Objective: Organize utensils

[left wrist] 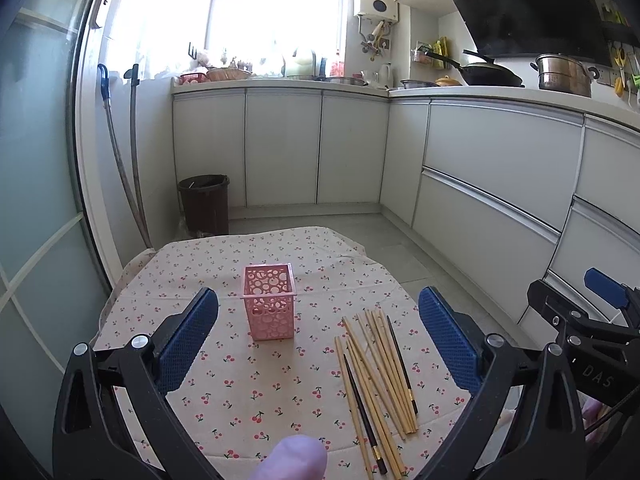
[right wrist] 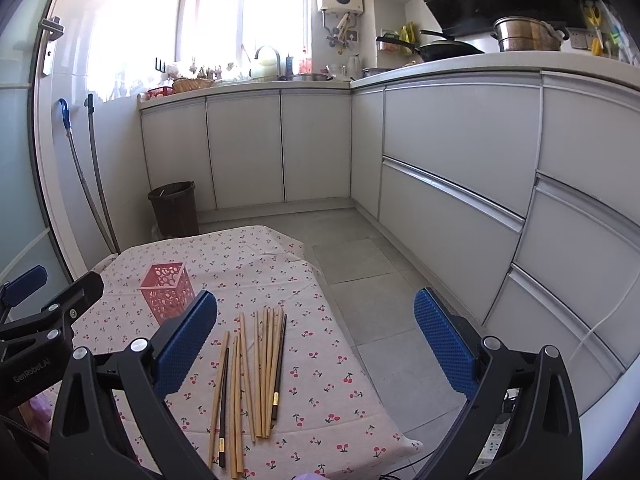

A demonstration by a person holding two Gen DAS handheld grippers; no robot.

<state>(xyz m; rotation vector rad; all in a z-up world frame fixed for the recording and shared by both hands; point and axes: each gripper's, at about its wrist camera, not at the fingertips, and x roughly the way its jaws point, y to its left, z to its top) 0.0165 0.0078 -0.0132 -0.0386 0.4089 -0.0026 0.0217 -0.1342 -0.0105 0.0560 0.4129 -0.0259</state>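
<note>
Left wrist view: your left gripper (left wrist: pixel 318 344) spread wide, empty, above cloth (left wrist: pixel 224 384). Holder (left wrist: pixel 269 306) upright, straight ahead between fingers. Chopsticks (left wrist: pixel 378 376) lie loose on cloth, right of holder, apart from it, nearer right finger. Long axes run roughly near-to-far, slightly fanned; two dark ones mixed in, gold-banded ends toward you.

Right wrist view: your right gripper (right wrist: pixel 316 344) also wide apart, empty. Chopsticks (right wrist: pixel 256 376) ahead-left by left finger. Right hand likely nearer; grip across the axis.
</note>
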